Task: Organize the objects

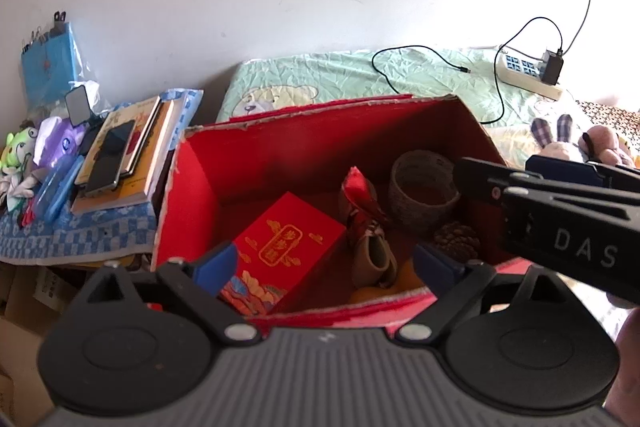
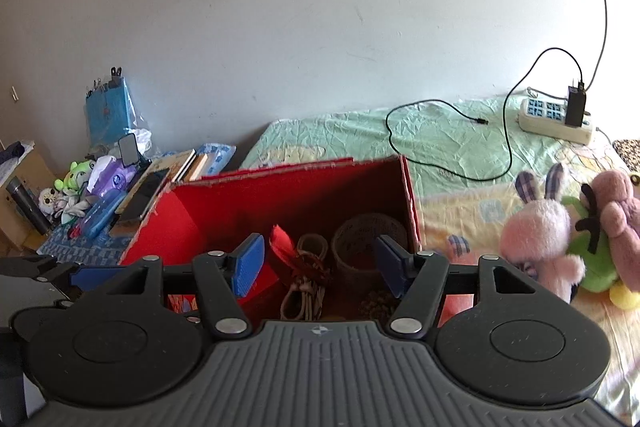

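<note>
A: Both tools hang over the red box (image 1: 256, 163) on the bed. The left gripper (image 1: 326, 265) stands wide with nothing between its blue pads, and the right gripper (image 2: 318, 267) is spread apart too, empty.

B: And the box is filling up. A red packet (image 1: 286, 247) lies flat near the front wall, a small shoe (image 1: 372, 251) beside it, then a woven ring basket (image 1: 424, 187) at the back right and a pine cone (image 1: 456, 241) in front of that.

A: What's left outside? The plush toys (image 2: 560, 235) sit on the sheet to the right of the box, well clear of its wall.

B: That's my guess for the next pick. Swing the right tool over, keep it wide, come down on the pink rabbit's body rather than an ear, and squeeze softly.

A: And mind the black cable (image 2: 440, 131) behind it.
</note>
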The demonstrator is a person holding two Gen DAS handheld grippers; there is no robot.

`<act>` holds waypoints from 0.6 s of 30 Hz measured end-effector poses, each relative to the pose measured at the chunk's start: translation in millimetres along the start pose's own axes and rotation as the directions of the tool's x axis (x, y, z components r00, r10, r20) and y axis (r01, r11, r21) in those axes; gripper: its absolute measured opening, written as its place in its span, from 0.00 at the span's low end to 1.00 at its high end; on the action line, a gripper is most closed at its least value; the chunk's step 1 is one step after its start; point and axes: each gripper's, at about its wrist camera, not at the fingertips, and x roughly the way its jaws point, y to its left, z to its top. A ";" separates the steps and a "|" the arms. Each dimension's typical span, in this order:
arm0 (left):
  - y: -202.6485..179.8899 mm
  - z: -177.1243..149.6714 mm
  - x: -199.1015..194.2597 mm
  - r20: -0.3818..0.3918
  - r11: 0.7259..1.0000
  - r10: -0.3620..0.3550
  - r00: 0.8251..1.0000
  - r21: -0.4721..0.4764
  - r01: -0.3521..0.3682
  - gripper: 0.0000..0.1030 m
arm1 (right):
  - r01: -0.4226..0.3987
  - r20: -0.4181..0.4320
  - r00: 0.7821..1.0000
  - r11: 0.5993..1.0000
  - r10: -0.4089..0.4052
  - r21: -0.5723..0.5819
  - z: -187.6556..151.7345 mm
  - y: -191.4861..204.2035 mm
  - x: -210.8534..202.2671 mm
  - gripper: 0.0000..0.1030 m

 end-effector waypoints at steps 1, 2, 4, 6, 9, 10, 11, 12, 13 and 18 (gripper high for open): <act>-0.1 -2.0 -1.2 -0.002 1.000 -0.003 1.000 0.001 0.003 0.92 | 0.006 -0.010 1.000 1.000 -0.006 0.000 -2.5 1.2 -0.3 0.63; -0.4 -4.4 -2.1 -0.006 1.000 -0.008 1.000 0.005 0.008 0.93 | 0.011 -0.019 1.000 1.000 -0.011 0.004 -4.7 2.3 -0.4 0.63; -1.5 -9.2 -1.8 -0.024 1.000 -0.009 1.000 0.015 0.010 0.95 | 0.015 -0.034 0.999 1.000 -0.014 0.017 -7.4 3.3 -1.6 0.62; -1.6 -13.5 -0.6 -0.041 1.000 -0.010 0.999 0.020 0.010 0.95 | 0.014 -0.042 0.999 0.999 -0.013 0.028 -10.0 4.2 -5.2 0.62; -1.5 -20.1 0.1 -0.067 1.000 0.004 0.998 0.023 -0.002 0.95 | 0.026 -0.052 0.998 0.999 -0.024 0.036 -14.0 5.0 -11.4 0.62; -1.2 -21.7 0.9 -0.076 1.000 0.009 0.997 0.023 -0.007 0.95 | 0.032 -0.058 0.998 0.999 -0.030 0.037 -15.8 5.3 -13.5 0.62; -0.1 -23.9 1.7 -0.085 1.000 0.010 0.996 0.019 -0.008 0.95 | 0.035 -0.064 0.997 0.999 -0.032 0.038 -18.2 5.2 -15.8 0.62; 1.5 -26.0 2.4 -0.094 1.000 0.008 0.996 0.015 -0.007 0.95 | 0.037 -0.071 0.997 0.999 -0.034 0.040 -20.5 4.9 -17.8 0.62; 2.7 -28.4 3.1 -0.106 1.000 0.004 0.994 0.012 -0.003 0.95 | 0.038 -0.080 0.996 0.998 -0.035 0.043 -23.7 4.9 -20.1 0.62; 3.7 -43.0 6.9 -0.149 1.000 0.008 0.989 0.012 -0.006 0.95 | 0.058 -0.132 0.990 0.997 -0.050 0.054 -39.7 3.4 -22.8 0.63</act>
